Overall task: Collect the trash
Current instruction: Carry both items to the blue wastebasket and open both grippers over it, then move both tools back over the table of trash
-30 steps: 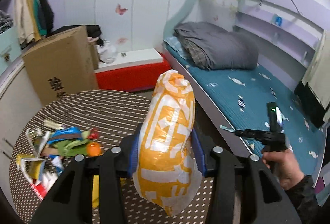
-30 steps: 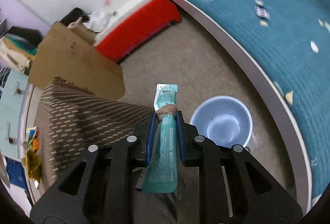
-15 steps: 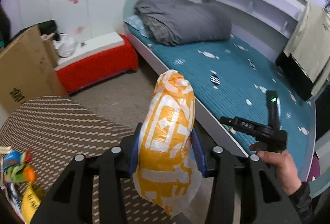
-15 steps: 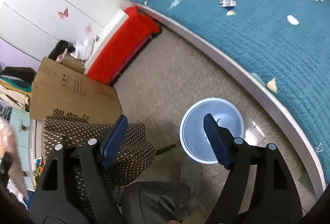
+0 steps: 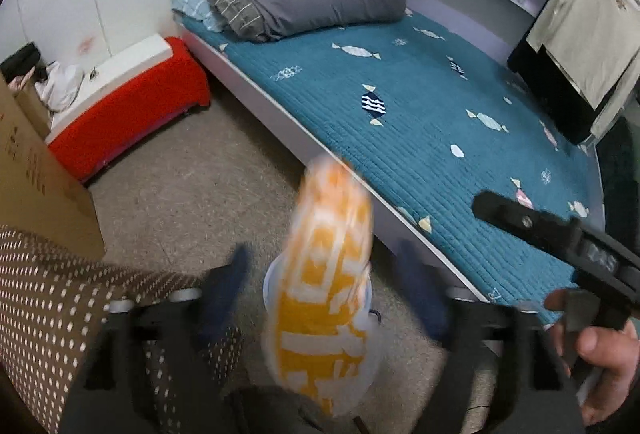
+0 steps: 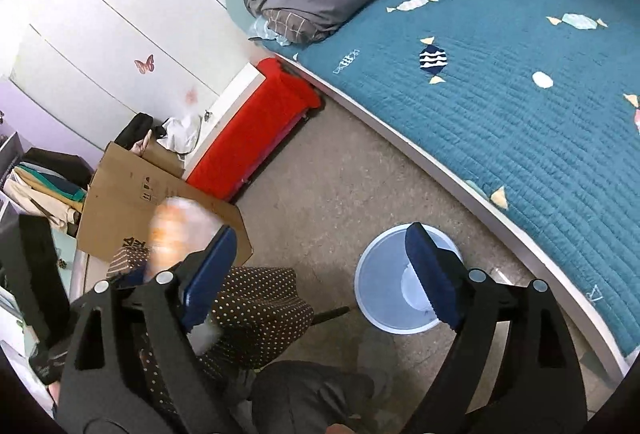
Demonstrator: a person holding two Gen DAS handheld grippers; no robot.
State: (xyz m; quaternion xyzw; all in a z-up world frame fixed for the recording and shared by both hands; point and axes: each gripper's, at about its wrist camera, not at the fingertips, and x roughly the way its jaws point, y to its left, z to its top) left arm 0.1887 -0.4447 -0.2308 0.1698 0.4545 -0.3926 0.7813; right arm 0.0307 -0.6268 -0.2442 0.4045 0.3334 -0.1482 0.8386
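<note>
Bin (image 6: 384, 298) on floor (image 6: 352, 170) beside bed (image 6: 520, 94).

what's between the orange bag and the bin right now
Nothing visible. The orange bag sits loose between the left gripper's jaws, which have just been opening, with the pale blue bin open-topped on the floor.

Black gripper frames (image 6: 320, 274), dark-blue pads on the jaws, silver screws, possibly dark-grey trousers (image 6: 308, 394)

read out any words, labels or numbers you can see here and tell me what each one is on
"DAS": on the black right claw's body, slightly blurred.
White lettering on the orange-and-white plastic bag: motion-blurred, unreadable.
Black print and handling symbols on the brown cardboard box: too small and partly hidden.
</note>
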